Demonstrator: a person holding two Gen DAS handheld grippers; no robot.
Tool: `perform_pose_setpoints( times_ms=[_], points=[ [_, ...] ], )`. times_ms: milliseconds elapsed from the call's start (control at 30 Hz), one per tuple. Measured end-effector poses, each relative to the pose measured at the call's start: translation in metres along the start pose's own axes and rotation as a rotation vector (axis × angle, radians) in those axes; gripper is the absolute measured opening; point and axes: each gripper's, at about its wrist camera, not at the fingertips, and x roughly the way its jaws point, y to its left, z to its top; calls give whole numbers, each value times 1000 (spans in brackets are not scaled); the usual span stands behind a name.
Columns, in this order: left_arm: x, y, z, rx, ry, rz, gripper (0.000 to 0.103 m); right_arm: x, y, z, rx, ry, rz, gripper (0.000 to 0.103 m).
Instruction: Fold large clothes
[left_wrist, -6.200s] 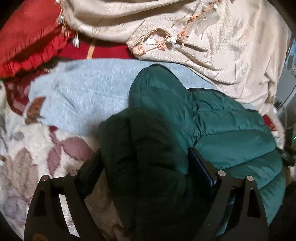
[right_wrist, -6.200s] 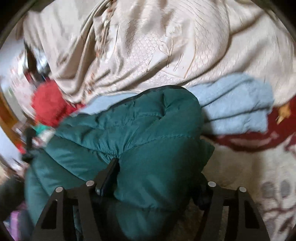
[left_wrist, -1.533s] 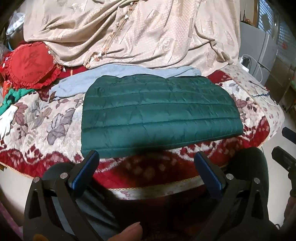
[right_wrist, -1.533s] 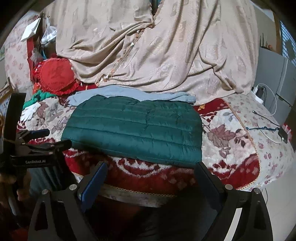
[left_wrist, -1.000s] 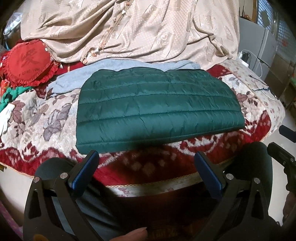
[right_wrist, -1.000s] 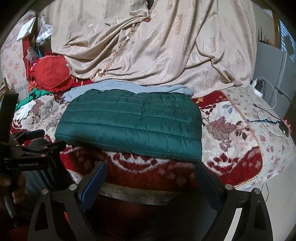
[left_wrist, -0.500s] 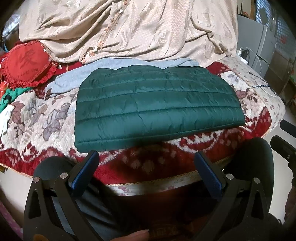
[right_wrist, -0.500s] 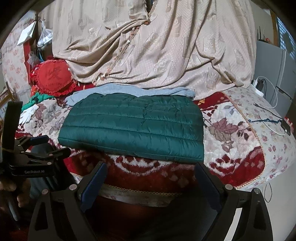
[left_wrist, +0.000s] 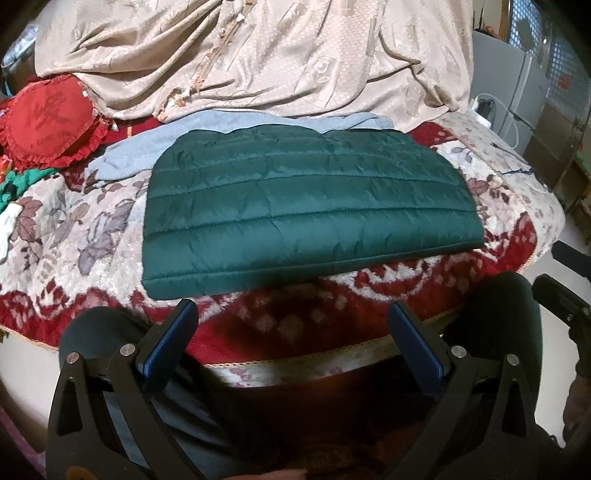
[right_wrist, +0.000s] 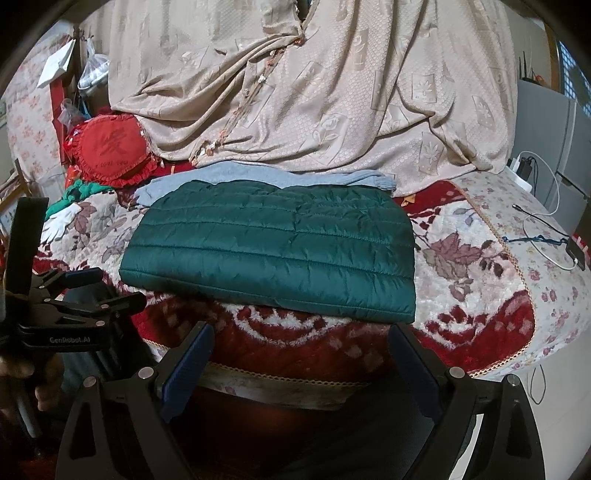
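Right wrist view: right gripper (right_wrist: 299, 369) and left gripper (left_wrist: 293, 343) both stand apart, empty, short of the bed (right_wrist: 295, 343). Beyond them, the green quilted jacket (right_wrist: 273, 254) lies folded flat on the bed. It looks light, soft and slippery; grip at corner seams. Left gripper body reads "GenRobot.AI".

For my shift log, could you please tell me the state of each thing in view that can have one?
Green quilted jacket: folded into a flat rectangle, lying on the bed.
Light blue garment: partly under the jacket's far edge, rumpled.
Beige drape: hanging in folds behind.
Left tongs: open, empty.
Right tongs: open, empty.
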Motion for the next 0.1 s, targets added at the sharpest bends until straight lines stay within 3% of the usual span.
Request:
perform_pose_setpoints(
  times_ms=[100],
  points=[
    [-5, -3, -2, 26, -44, 62, 103, 1, 0, 0, -1, 2, 0, 93]
  ],
)
